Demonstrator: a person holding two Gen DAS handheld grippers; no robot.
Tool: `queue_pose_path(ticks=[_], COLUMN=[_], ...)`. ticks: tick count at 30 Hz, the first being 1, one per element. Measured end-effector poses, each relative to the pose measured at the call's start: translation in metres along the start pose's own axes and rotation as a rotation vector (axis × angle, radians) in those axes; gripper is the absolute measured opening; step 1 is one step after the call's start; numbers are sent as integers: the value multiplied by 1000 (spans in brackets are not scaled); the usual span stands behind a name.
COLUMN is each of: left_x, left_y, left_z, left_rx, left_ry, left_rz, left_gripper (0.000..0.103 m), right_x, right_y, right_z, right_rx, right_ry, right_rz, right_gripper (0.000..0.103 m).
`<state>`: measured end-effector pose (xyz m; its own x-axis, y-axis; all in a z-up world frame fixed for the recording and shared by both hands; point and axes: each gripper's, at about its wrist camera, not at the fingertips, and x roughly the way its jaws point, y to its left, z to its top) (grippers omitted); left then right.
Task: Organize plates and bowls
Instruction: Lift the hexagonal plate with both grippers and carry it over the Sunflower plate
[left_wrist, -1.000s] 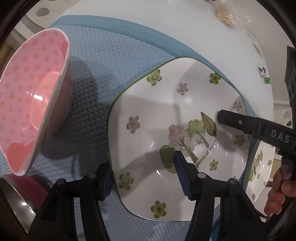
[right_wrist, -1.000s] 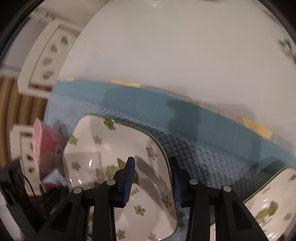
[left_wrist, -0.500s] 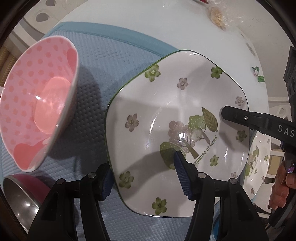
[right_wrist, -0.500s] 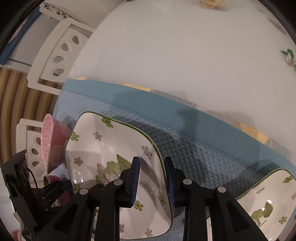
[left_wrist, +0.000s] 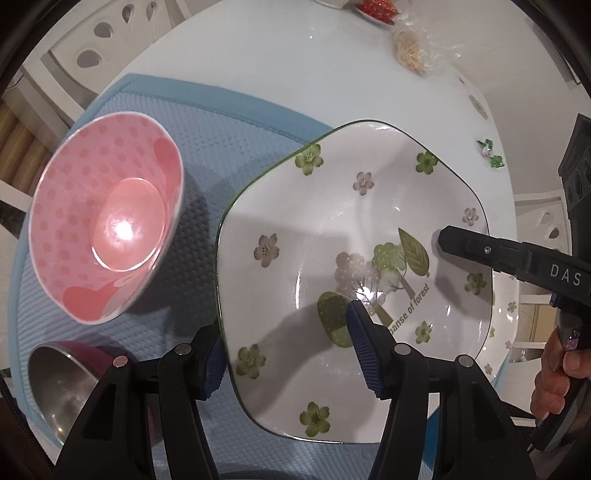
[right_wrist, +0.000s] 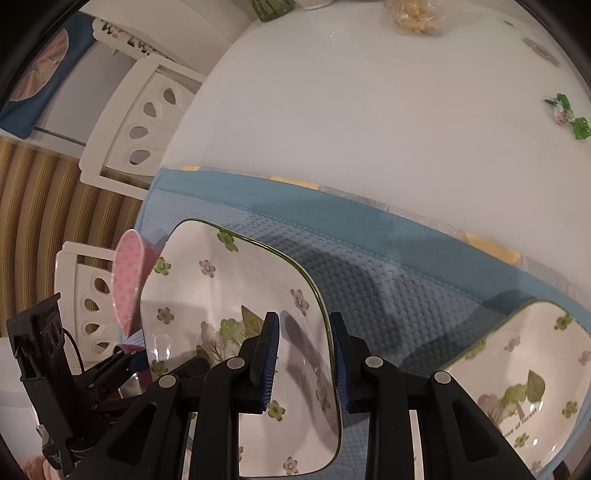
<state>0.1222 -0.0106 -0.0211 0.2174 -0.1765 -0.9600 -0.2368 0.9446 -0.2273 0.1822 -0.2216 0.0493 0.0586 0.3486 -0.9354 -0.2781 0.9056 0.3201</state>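
Since the earlier frame the floral plate (left_wrist: 354, 258) has risen off the blue mat (left_wrist: 229, 147), and more table shows beyond it. The left gripper (left_wrist: 286, 354) clamps the plate's near rim; the right gripper (right_wrist: 304, 354) pinches its opposite edge. To do this well, I'd raise both hands evenly, keeping the plate flat, then centre it over the second floral plate (right_wrist: 524, 369), beside it on the mat. The pink bowl (left_wrist: 107, 221) sits on the plate's other side.
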Motion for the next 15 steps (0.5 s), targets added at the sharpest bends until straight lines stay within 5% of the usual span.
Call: queue_pose_path(ticks=[15], left_x=[-53], left_y=[5], left_z=[-36], left_rx=[49], left_ry=[-54], left_rz=[-43], left_gripper=[56], right_x=[-51], right_y=[24], right_z=[-50], right_rx=[15], right_ry=[-91], right_rz=[20], right_gripper=[28])
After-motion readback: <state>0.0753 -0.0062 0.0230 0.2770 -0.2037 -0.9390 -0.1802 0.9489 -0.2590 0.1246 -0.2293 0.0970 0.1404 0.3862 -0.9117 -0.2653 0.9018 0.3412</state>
